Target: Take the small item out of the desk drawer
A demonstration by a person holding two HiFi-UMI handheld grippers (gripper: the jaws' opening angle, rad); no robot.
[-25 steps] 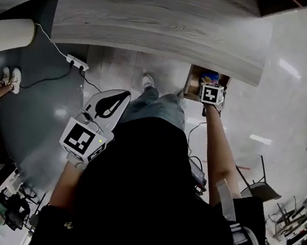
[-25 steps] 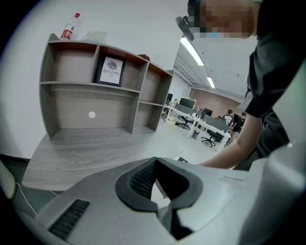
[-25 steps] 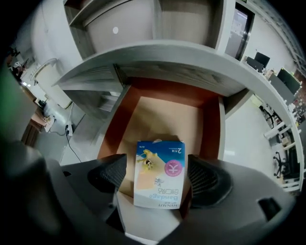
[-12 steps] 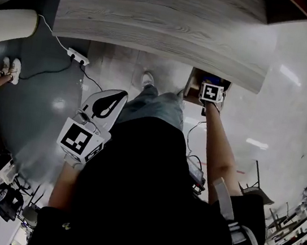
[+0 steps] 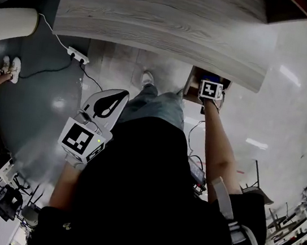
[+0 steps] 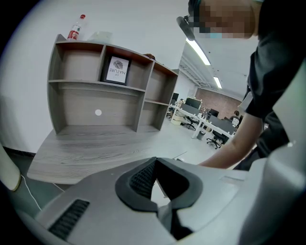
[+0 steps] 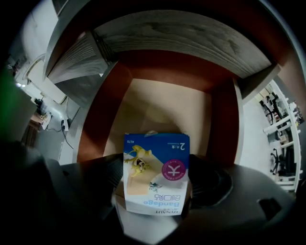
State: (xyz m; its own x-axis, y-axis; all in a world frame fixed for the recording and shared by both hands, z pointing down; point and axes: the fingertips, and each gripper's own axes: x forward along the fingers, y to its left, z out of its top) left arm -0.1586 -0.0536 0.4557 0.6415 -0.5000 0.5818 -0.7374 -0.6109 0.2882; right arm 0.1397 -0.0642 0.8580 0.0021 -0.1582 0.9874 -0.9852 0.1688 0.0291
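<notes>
Before me runs a grey wood-grain tabletop point(image 5: 157, 22), set against a plain white wall point(image 6: 143, 24). A shelf unit point(image 6: 105, 91) stands along its far edge, with a framed print point(image 6: 117, 70) in an upper compartment and a bottle point(image 6: 74, 29) on top at the left corner. The floor point(image 5: 292, 111) is pale and glossy on my right and darker grey on my left, where a white power strip point(image 5: 75, 56) lies below the tabletop's left end. Ceiling strip lights point(image 6: 203, 51) run towards distant office desks point(image 6: 210, 125).

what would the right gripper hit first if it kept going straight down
The bandage box, already between its jaws, which have just been opening; past it, probably the drawer floor.
</notes>
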